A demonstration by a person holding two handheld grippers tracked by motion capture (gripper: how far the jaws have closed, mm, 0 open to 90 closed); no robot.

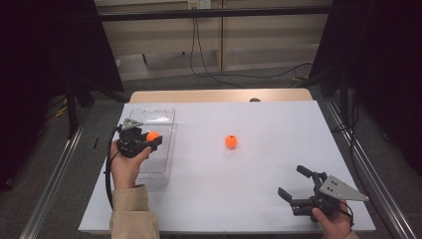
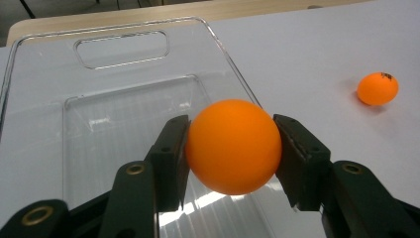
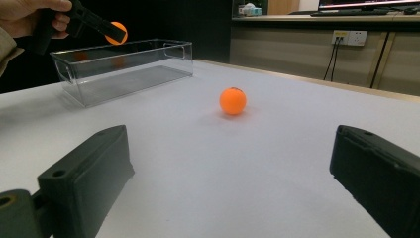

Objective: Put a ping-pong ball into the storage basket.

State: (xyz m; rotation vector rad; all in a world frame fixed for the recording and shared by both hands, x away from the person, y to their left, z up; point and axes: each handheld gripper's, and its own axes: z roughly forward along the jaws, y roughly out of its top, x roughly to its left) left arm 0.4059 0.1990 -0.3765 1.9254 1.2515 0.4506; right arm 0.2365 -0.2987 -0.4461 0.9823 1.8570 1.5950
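Note:
My left gripper (image 1: 152, 138) is shut on an orange ball (image 1: 152, 135), held in the air over the clear plastic bin (image 1: 164, 117) at the table's left. In the left gripper view the ball (image 2: 233, 146) sits squeezed between both black pads above the bin's floor (image 2: 109, 124). A second orange ball (image 1: 230, 141) lies loose on the white table near the middle, also seen as the small ball (image 2: 377, 88) and the far ball (image 3: 233, 100). My right gripper (image 1: 292, 182) rests low at the front right, open, with nothing between its jaws.
The white table (image 1: 259, 164) ends in a wooden strip at the far side. Dark curtains stand at both sides, and cables hang down the back wall. The bin (image 3: 124, 67) has tall transparent walls with cut-out handles.

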